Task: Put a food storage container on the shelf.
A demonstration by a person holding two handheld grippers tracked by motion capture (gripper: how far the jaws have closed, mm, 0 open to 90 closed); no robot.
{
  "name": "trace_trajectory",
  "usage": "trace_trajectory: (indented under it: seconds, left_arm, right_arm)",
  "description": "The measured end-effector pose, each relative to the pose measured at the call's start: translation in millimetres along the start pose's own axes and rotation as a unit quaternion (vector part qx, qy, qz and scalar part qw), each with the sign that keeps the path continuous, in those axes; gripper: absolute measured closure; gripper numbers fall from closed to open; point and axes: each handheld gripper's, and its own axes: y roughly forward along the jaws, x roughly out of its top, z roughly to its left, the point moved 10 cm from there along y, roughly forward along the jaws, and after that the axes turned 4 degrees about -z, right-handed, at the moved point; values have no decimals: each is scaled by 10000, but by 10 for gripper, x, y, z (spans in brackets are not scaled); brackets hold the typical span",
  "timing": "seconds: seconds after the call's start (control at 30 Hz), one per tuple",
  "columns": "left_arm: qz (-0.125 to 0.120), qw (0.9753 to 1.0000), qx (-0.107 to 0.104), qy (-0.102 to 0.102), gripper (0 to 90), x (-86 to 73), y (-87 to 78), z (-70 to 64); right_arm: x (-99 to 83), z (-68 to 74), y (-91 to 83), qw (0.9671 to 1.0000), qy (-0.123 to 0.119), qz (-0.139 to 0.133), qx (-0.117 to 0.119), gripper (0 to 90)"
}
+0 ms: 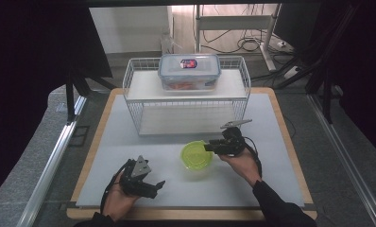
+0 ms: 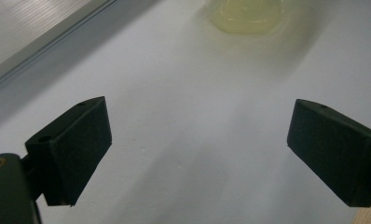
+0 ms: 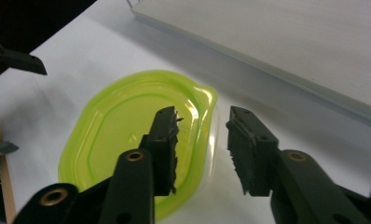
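Observation:
A round yellow-green tub with its lid (image 1: pixel 194 156) on stands on the white mat in the middle of the table. My right gripper (image 1: pixel 208 147) reaches it from the right. In the right gripper view the lid (image 3: pixel 123 126) lies under my right gripper (image 3: pixel 203 117), which is open; one jaw is over the lid and the other outside its rim. My left gripper (image 1: pixel 157 188) is held low near the front left, open and empty, about a hand's width from the tub. In the left gripper view my left gripper (image 2: pixel 200 108) stands wide open over bare mat, with the tub (image 2: pixel 246 16) blurred far ahead.
A white wire rack (image 1: pixel 139 101) stands at the back middle, with a clear lidded box (image 1: pixel 189 71) with a blue rim on its top shelf. The white mat (image 1: pixel 129 142) covers a wooden-edged table. The rack's lower board (image 3: pixel 291 42) lies just beyond the tub.

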Motion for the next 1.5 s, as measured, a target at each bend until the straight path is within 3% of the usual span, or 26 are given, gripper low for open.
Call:
trace_trajectory:
  seconds: [0.07,0.17,0.33,0.5,0.57,0.73,0.93,1.1,1.27,1.4,1.5]
  left_arm:
    - [8,10000,-1,5,63,-3,2,-3]
    - [3,10000,-4,3,63,-2,1,-4]
    - [21,10000,-12,15,63,-6,7,-9]
    - [30,10000,-8,31,63,-6,7,-10]
    - [31,10000,-15,30,63,-7,8,-11]
    - [36,10000,-22,39,63,-8,9,-14]
    - [33,10000,-28,51,63,-6,9,-18]
    - [33,10000,-32,47,63,-7,10,-18]
    - [35,10000,-32,51,63,-6,12,-22]
    - [36,10000,-30,58,63,-6,12,-24]
    - [33,10000,-31,54,63,-6,11,-22]
  right_arm:
    - [6,2,57,10000,35,45,72,678]
    - [-19,-24,107,9998,57,177,-85,743]
    - [-27,-49,105,9990,393,212,86,788]
    - [-25,-55,119,9978,583,258,204,784]
    - [-25,-64,140,9973,654,246,234,725]
    - [-22,-53,150,9949,861,228,470,795]
    - [-20,-28,123,9951,869,205,434,803]
    - [46,51,72,9946,854,55,579,815]
    - [131,141,-2,9916,966,-111,853,834]
    - [145,154,-13,9925,901,-136,816,835]
    - [157,168,-25,9907,991,-186,912,843]
